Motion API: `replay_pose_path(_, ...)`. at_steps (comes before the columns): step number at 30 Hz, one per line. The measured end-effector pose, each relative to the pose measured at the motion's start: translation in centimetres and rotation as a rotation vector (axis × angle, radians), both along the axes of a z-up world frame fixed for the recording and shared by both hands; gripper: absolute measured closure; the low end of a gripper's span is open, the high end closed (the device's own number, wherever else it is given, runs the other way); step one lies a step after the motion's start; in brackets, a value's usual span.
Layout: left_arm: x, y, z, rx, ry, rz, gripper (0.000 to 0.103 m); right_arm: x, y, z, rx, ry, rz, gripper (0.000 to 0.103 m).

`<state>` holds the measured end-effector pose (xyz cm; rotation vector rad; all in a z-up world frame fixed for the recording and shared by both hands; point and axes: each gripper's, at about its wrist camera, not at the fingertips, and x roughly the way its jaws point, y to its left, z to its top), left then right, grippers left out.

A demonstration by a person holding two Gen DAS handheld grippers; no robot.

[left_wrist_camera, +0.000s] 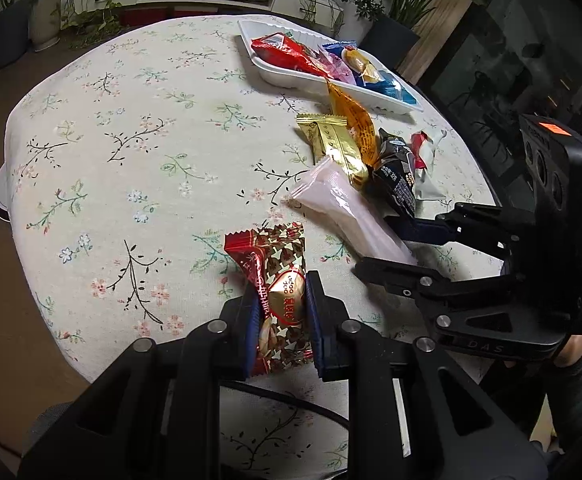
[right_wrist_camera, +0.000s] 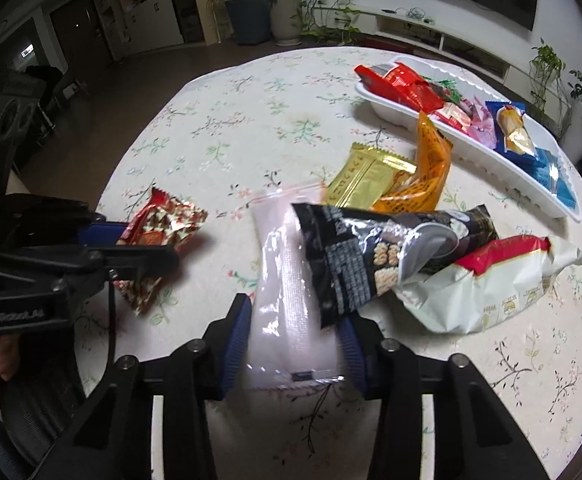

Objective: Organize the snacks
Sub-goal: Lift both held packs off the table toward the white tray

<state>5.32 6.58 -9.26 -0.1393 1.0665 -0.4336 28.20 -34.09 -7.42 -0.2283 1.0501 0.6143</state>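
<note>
The pale pink packet (right_wrist_camera: 287, 300) lies on the worktop (right_wrist_camera: 251, 120) between the pads of the right tool (right_wrist_camera: 291, 344), partly under a black packet (right_wrist_camera: 371, 248); whether the pads already press on it cannot be told. It is judged light, soft and slippery, best taken across its middle. A red-and-gold starred packet (left_wrist_camera: 279, 296) is clenched in the left tool (left_wrist_camera: 281, 312). Beyond, a white tray (left_wrist_camera: 251, 36) is seen holding red, pink, blue and yellow packets. Gold, orange and white packets are left loose beside it.
</note>
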Motion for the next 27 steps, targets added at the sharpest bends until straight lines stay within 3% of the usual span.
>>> replay_pose_path(11, 0.0, 0.2, 0.0, -0.001, 0.001, 0.009, 0.084, 0.8, 1.9, -0.1, -0.036, -0.017, -0.012, 0.056)
replay_pose_path(16, -0.1, -0.1, -0.2, 0.001, 0.001, 0.001, 0.084, 0.4, 2.0, -0.1, -0.058, -0.019, -0.004, 0.069)
replay_pose_path(20, -0.1, -0.3, -0.4, 0.0, 0.003, -0.01, 0.084, 0.2, 1.3, 0.0, -0.027, 0.011, -0.028, 0.076)
replay_pose_path(27, -0.1, -0.2, -0.1, -0.008, -0.008, -0.009, 0.084, -0.9, -0.5, 0.5, 0.085, 0.071, -0.078, 0.078)
